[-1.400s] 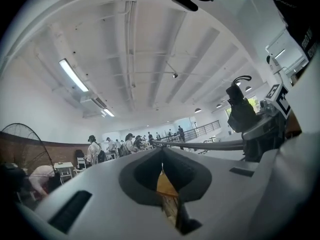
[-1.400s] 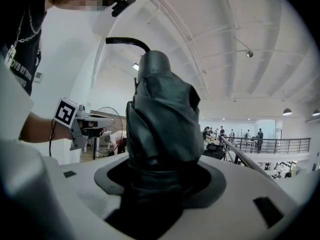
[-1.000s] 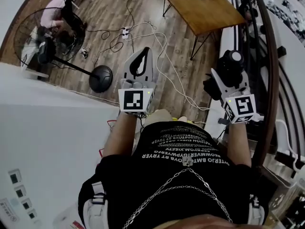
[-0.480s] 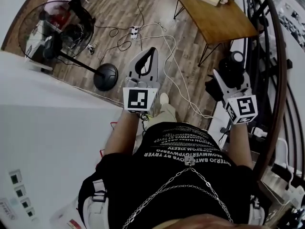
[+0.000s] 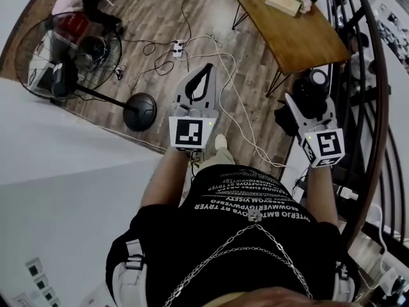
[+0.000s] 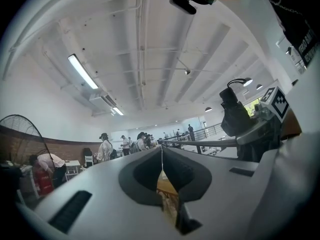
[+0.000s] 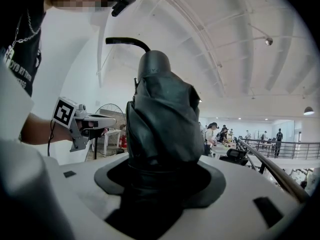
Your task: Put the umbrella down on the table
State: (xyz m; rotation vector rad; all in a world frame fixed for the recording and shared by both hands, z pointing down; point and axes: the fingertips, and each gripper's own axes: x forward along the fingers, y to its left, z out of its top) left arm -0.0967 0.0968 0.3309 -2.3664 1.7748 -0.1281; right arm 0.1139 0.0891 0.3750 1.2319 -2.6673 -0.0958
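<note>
Worktop (image 5: 307,37) has drawn nearer since a second ago. I see the folded umbrella (image 7: 160,119) clamped between the jaws of the right gripper (image 5: 313,110); the left gripper (image 5: 202,75) has its jaws together.

Umbrella (image 7: 160,119): black cloth, softly creased, with a dull sheen; its hooked handle (image 7: 127,40) looks smooth and black.
My right gripper (image 7: 160,176): pale grey plastic, matt, faintly grained.
My left gripper (image 6: 161,154): the same matt grey plastic, darker in the hollows.
Marker cubes (image 5: 190,133): flat white faces with black printed squares.
Table (image 5: 307,37), at 1 o'clock: smooth warm wood top with a satin finish, on thin dark metal legs.
Floor (image 5: 147,11): brown wood planks with visible grain and little shine.
Fan (image 5: 67,56), at 10 o'clock: thin metal wire cage; its round black base (image 5: 139,112) is glossy.
Railing (image 5: 383,94), at 3 o'clock: dark, smooth, slightly glossy.
My shirt (image 5: 249,261): matt black cloth with white print; the chain (image 5: 253,217) over it is shiny metal.
</note>
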